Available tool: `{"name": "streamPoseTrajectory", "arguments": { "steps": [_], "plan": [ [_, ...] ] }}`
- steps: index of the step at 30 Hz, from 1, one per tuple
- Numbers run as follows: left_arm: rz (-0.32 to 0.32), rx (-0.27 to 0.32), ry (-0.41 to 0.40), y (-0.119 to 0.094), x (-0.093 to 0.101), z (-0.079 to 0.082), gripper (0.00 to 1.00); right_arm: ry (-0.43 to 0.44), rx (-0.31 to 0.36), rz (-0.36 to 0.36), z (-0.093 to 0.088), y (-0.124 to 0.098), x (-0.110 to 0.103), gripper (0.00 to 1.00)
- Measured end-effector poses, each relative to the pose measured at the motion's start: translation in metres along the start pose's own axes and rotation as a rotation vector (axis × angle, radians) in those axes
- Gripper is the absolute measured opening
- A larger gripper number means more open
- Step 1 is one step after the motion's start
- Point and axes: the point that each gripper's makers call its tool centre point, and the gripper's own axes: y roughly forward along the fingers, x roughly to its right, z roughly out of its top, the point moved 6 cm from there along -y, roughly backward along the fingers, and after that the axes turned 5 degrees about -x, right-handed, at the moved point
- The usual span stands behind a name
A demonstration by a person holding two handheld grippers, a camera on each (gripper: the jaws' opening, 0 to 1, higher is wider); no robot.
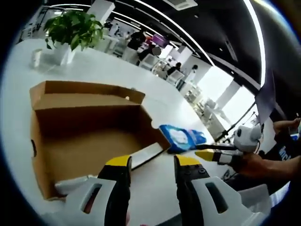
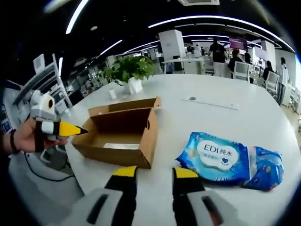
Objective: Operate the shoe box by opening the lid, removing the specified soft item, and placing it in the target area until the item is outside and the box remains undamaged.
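Blue wipes pack [image 2: 231, 160], soft plastic with a white label, lies flat on the white table [image 2: 221, 117], just ahead of the right tongs [image 2: 156, 173] and a little to their right; it is already outside the box [image 2: 123, 134] and well apart from it. Judged from that, the removal looks done and the step in hand is the release and backing away. Right tongs: jaws parted, holding nothing, tips short of the pack. Left tongs [image 1: 153, 163]: jaws likewise parted and empty, hovering at the box's near open side, with the pack [image 1: 181, 137] ahead and to their right. Box open, cardboard, lid flap [image 1: 84, 89] thrown back on the far side of the left tongs; inside, a pale flat strip [image 1: 146, 154] lies on the floor near those tongs, what it is I cannot tell. To finish well: lift the right tongs straight back so the tips do not drag the limp pack; keep the left tongs off the thin cardboard walls, which would crease easily. Whether the pack sits within a marked target I cannot tell; no marking shows. Potted plant [image 2: 130, 69] stands far beyond the box.
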Motion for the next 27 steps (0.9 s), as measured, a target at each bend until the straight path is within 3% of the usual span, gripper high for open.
{"name": "streamPoseTrajectory", "arguments": {
  "steps": [6, 8, 12, 19, 27],
  "plan": [
    [0.058, -0.01, 0.087, -0.004, -0.002, 0.003, 0.37, -0.017, -0.012, 0.045, -0.002, 0.008, -0.024, 0.3],
    [0.057, -0.007, 0.082, -0.004, -0.003, 0.003, 0.36, -0.008, -0.018, 0.051, -0.004, 0.01, -0.027, 0.31],
    [0.007, 0.019, -0.005, -0.004, -0.001, 0.005, 0.37, 0.001, -0.035, 0.053, -0.006, 0.01, -0.03, 0.33],
    [0.015, 0.03, -0.025, -0.006, -0.005, 0.008, 0.37, -0.013, -0.043, 0.049, 0.004, 0.009, -0.029, 0.35],
    [0.049, 0.004, -0.011, -0.006, -0.009, 0.005, 0.37, -0.062, -0.06, 0.066, 0.022, 0.018, -0.03, 0.37]
  ]
}}
